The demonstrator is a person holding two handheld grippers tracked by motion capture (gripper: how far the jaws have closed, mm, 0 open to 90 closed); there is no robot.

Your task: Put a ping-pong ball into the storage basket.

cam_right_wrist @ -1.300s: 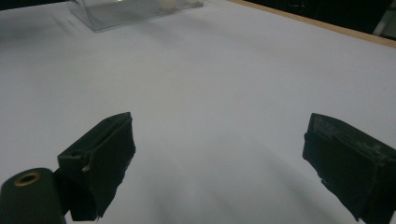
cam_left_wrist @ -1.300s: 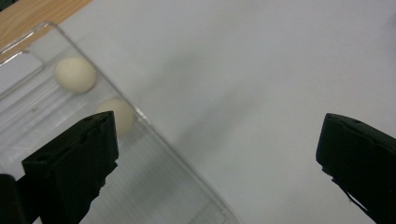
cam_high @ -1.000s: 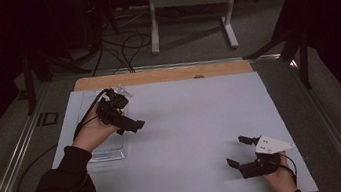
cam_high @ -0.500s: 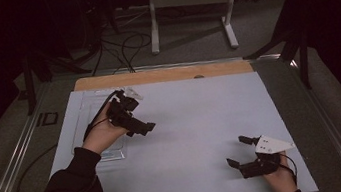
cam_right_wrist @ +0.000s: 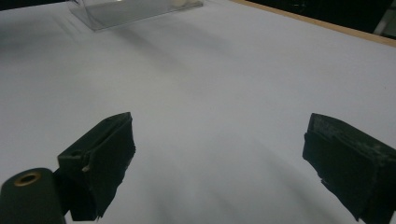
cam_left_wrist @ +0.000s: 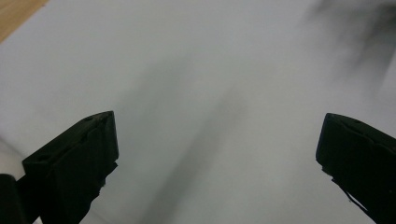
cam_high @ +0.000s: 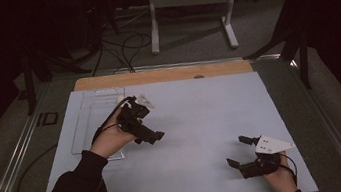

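Tray [cam_high: 92, 118] of clear plastic lies flat at the far left of the tabletop [cam_high: 197, 122]. Nearest, the right gripper [cam_high: 237, 151] rests low on the tabletop, jaws wide apart and empty. Farther off, the left gripper [cam_high: 150, 135] hangs just beside the tray, jaws likewise spread, gripping nothing.

Dim, dark surroundings around a pale lit table [cam_high: 192, 123]; soft shadows; motion blur in the left gripper view
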